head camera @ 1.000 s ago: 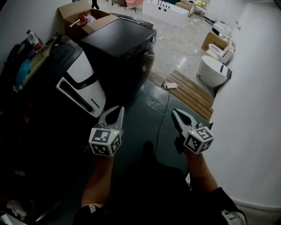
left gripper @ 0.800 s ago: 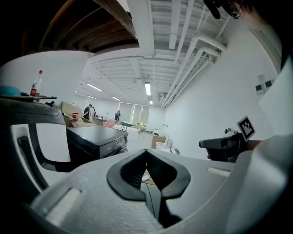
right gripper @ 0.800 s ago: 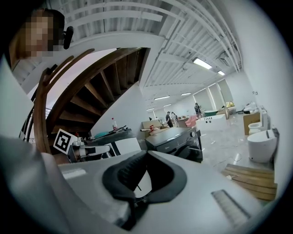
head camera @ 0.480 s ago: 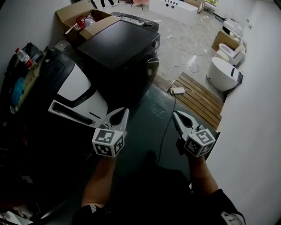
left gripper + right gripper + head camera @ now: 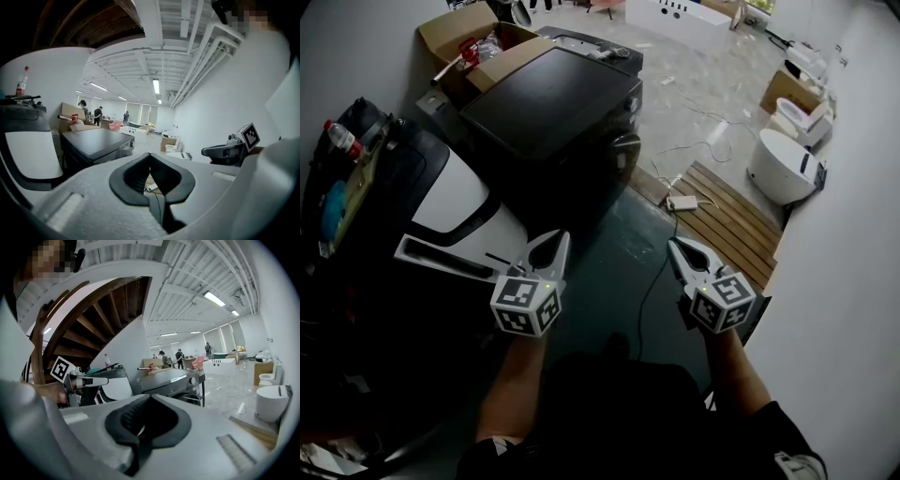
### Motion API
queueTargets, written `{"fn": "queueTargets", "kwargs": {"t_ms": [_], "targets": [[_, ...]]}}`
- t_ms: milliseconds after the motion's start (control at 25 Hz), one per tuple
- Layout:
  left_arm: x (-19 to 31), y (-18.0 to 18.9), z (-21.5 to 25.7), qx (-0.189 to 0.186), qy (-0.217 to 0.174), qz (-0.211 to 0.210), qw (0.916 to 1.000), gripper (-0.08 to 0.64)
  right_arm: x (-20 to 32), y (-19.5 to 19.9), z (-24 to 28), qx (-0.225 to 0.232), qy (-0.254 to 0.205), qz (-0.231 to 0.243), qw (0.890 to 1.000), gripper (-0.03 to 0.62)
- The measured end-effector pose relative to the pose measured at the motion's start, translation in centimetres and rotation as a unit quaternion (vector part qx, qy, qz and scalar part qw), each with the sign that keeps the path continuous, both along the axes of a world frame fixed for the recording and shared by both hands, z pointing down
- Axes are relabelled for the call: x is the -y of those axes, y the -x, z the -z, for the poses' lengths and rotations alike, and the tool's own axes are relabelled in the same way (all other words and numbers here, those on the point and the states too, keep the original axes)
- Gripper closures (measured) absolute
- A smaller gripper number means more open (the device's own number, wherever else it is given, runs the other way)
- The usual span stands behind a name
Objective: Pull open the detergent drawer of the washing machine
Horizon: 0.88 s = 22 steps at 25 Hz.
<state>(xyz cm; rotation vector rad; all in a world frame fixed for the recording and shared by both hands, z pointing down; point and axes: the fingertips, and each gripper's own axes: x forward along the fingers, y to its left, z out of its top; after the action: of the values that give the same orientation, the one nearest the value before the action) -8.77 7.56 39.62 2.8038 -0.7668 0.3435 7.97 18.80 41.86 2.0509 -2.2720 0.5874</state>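
Observation:
The black washing machine (image 5: 553, 103) stands ahead of me at the top of the head view, its front panel and round door (image 5: 622, 141) facing right. The right gripper view shows its control strip with a knob (image 5: 191, 380); I cannot pick out the detergent drawer. My left gripper (image 5: 555, 244) and right gripper (image 5: 675, 246) are held side by side over the dark floor, well short of the machine. Both are shut with nothing between the jaws. The machine (image 5: 96, 143) also shows past the left gripper (image 5: 150, 154), and each gripper view catches the other gripper at its edge.
A white and black appliance (image 5: 459, 202) stands close on the left, beside the machine. An open cardboard box (image 5: 473, 42) sits behind it. A cable (image 5: 656, 253) and power strip (image 5: 682, 202) lie on the floor by a wooden pallet (image 5: 727, 220). Toilets (image 5: 787, 164) and a white wall stand at right.
The washing machine and the white appliance have slid down and closer in the head view as I moved forward. Both grippers stayed shut, level and side by side.

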Motion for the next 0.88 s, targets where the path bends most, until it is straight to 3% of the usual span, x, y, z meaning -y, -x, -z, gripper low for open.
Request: {"fn": "queueTargets", "kwargs": {"t_ms": [480, 640, 880], "targets": [[5.6, -0.9, -1.2, -0.005, 0.015, 0.028, 0.9995, 0.560, 5.4, -1.1, -0.4, 0.010, 0.018, 0.028, 0.999, 0.592], [10.1, -2.7, -1.5, -0.015, 0.014, 0.029, 0.9994, 0.560, 9.5, -2.4, -0.7, 0.000, 0.022, 0.038, 0.999, 0.592], [18.0, -5.8, -1.3, -0.025, 0.008, 0.029, 0.9992, 0.560, 18.2, -4.8, -0.7, 0.026, 0.034, 0.042, 0.998, 0.592]]}}
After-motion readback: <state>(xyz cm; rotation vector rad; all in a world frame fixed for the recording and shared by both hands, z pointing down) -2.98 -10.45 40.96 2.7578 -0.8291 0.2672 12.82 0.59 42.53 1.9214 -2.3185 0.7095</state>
